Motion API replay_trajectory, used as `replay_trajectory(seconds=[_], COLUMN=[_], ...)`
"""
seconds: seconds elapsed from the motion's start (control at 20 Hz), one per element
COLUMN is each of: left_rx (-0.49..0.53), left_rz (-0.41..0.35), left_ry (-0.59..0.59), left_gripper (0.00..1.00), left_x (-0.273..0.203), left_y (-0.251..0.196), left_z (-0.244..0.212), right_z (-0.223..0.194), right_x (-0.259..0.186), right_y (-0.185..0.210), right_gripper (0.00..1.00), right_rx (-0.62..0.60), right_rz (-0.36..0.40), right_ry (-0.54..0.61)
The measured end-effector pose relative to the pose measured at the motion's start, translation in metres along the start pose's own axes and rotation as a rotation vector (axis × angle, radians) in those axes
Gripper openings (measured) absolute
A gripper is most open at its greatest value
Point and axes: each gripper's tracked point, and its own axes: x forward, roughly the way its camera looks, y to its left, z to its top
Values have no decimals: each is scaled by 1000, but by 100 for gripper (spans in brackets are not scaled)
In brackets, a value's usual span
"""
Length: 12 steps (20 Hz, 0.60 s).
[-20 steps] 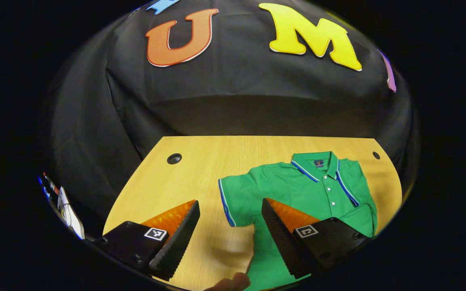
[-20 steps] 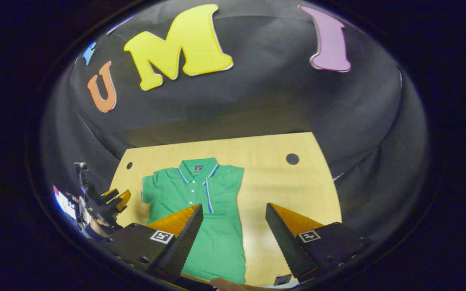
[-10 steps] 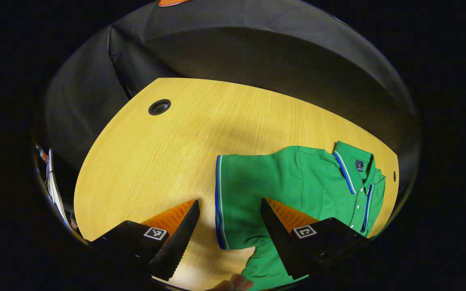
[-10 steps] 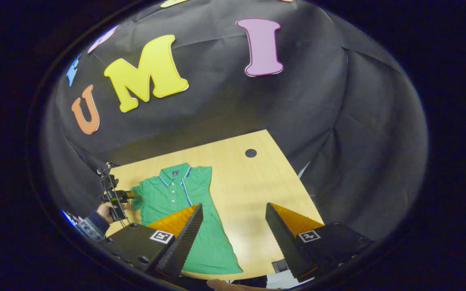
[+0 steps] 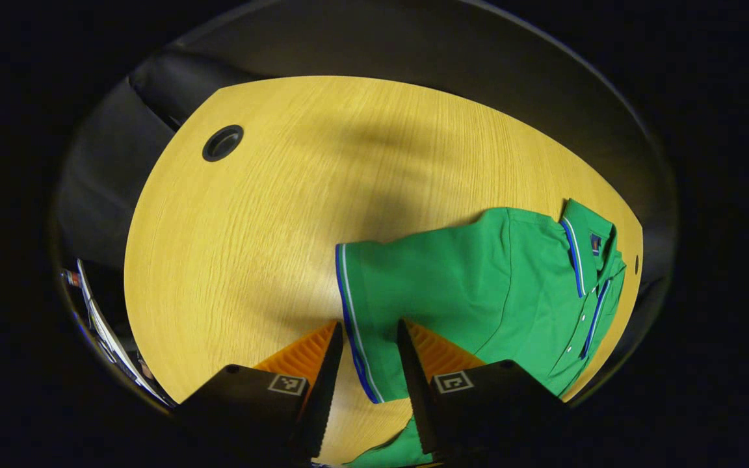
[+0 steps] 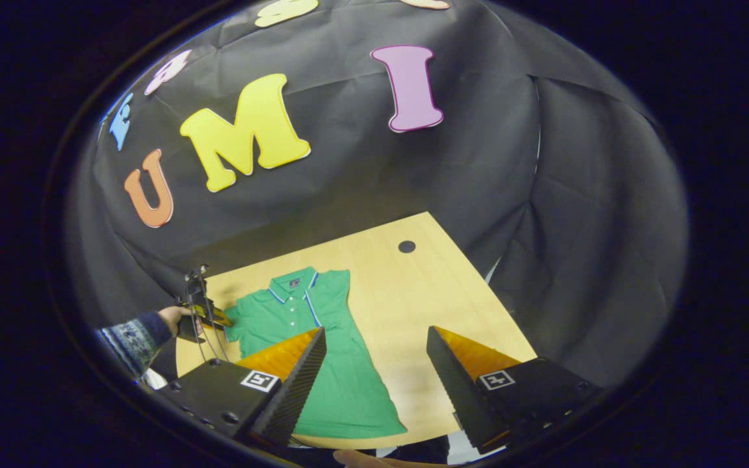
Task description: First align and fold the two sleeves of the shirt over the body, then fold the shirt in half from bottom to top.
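A green polo shirt (image 5: 491,279) with blue-and-white trim lies flat on the wooden table (image 5: 264,221), collar toward the far side. Its near sleeve (image 5: 381,286) spreads out sideways. My left gripper (image 5: 369,325) is low over that sleeve, its fingers narrowed with the striped cuff (image 5: 352,331) in the gap and space still showing between them. In the right gripper view the shirt (image 6: 339,370) has a straight edge on its right side. My right gripper (image 6: 375,331) hangs open above the table's near edge, holding nothing. The left gripper (image 6: 209,315) and the hand (image 6: 173,318) holding it sit at the shirt's left sleeve.
A round cable hole (image 5: 222,143) sits near the table's far left corner, and another hole (image 6: 406,246) near the far right corner. Bare table (image 6: 420,299) lies to the right of the shirt. The black cloth wall closes in the table's far side.
My left gripper has dropped onto the near sleeve and its fingers have narrowed around the cuff. The right gripper has drawn back from the shirt and stays open.
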Motion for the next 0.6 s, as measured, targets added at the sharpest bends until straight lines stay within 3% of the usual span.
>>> replay_trajectory(seconds=[0.15,0.4,0.55,0.6], left_rx=[14,40,52,62], left_rz=[12,31,-8,-12], left_ry=[26,64,60,45], left_gripper=[34,10,10,3], left_x=[-5,-19,-37,-47], left_y=[-10,-25,-36,-38], left_z=[0,-3,2,9], right_z=[-4,-9,-11,-13], right_x=[-4,-5,-5,-3], right_y=[0,-4,0,1], right_gripper=[95,95,95,95], right_rx=[-3,-26,-38,-44], right_rz=[3,-14,-3,-1], right_ry=[-7,-14,-12,-9])
